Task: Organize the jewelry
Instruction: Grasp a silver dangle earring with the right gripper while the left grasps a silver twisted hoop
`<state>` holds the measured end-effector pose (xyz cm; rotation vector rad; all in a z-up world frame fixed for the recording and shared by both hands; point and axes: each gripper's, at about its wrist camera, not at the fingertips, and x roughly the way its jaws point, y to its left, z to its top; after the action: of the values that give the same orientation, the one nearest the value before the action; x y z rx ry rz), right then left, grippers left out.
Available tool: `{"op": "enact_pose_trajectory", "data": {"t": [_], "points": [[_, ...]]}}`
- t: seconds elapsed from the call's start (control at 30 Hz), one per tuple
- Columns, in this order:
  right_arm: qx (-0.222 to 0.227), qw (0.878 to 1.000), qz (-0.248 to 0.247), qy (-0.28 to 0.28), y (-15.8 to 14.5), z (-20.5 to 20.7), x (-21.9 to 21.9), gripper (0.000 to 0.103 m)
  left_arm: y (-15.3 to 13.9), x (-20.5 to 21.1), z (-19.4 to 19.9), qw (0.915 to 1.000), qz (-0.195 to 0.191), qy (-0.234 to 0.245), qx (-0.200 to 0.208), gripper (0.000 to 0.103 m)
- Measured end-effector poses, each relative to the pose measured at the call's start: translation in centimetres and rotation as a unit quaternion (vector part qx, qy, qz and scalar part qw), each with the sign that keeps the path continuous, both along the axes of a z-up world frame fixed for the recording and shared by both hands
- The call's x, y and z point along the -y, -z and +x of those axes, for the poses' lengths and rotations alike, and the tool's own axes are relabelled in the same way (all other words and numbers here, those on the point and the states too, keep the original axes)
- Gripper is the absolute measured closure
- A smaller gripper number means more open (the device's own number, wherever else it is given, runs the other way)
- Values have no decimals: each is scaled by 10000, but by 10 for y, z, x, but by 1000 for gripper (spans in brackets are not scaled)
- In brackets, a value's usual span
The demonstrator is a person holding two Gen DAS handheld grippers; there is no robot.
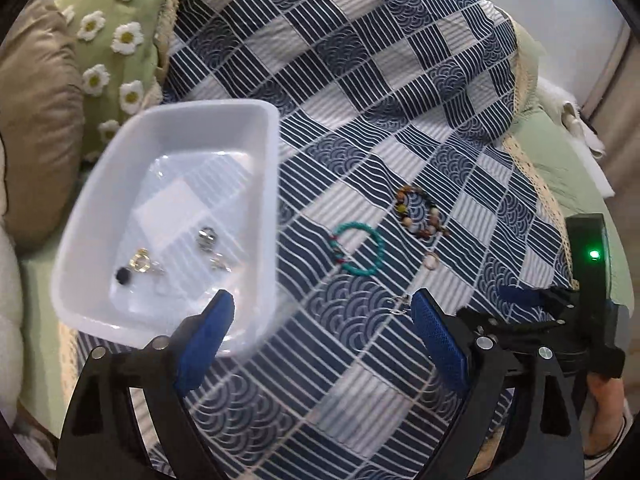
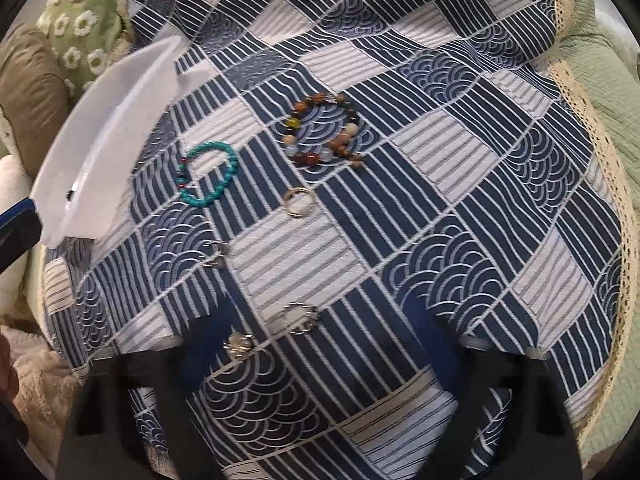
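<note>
My left gripper [image 1: 326,320] is open and holds nothing, hovering over the quilt just right of a white plastic bin [image 1: 260,168]. In the bin lie several small rings and earrings [image 1: 140,264]. On the quilt lie a turquoise bead bracelet [image 1: 358,248] [image 2: 208,176], a multicoloured bead bracelet [image 1: 420,216] [image 2: 324,132], a thin ring [image 1: 431,260] [image 2: 298,202] and a small silver earring [image 1: 400,305] [image 2: 216,256]. My right gripper [image 2: 320,340] is open and blurred. Two silver pieces [image 2: 298,318] [image 2: 238,342] lie on the cloth between its fingers, untouched by the pads.
A blue and white patchwork quilt [image 1: 360,80] with a lace edge covers a green bedspread [image 2: 600,120]. A green daisy pillow [image 1: 116,32] and a tan cushion [image 1: 36,120] lie behind the bin. The right gripper's black housing with a green light [image 1: 592,256] is close on the right.
</note>
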<state>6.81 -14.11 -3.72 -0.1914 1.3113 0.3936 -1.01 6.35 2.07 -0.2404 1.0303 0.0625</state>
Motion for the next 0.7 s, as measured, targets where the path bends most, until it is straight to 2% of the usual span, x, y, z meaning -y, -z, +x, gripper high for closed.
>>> {"op": "enact_pose_trajectory", "data": {"t": [0.07, 0.2, 0.33, 0.43, 0.57, 0.7], "points": [[-182, 9998, 10, -16, 9, 2, 1, 54, 5, 5, 5, 9999, -102, 25, -85, 17], [-205, 9997, -63, -141, 15, 0, -6, 63, 12, 7, 11, 9997, -105, -3, -204, 17], [-103, 9992, -329, -188, 21, -1, -11, 80, 17, 10, 14, 9994, -194, 0, -297, 17], [69, 9989, -280, -357, 18, -6, -13, 86, 18, 14, 15, 9993, -166, 83, -323, 17], [80, 9987, -349, -370, 22, -8, -13, 93, 22, 21, 18, 9992, -52, 148, -370, 17], [0, 9993, -187, -317, 21, -4, -9, 93, 27, 29, 22, 9986, 11, 234, -466, 17]]}}
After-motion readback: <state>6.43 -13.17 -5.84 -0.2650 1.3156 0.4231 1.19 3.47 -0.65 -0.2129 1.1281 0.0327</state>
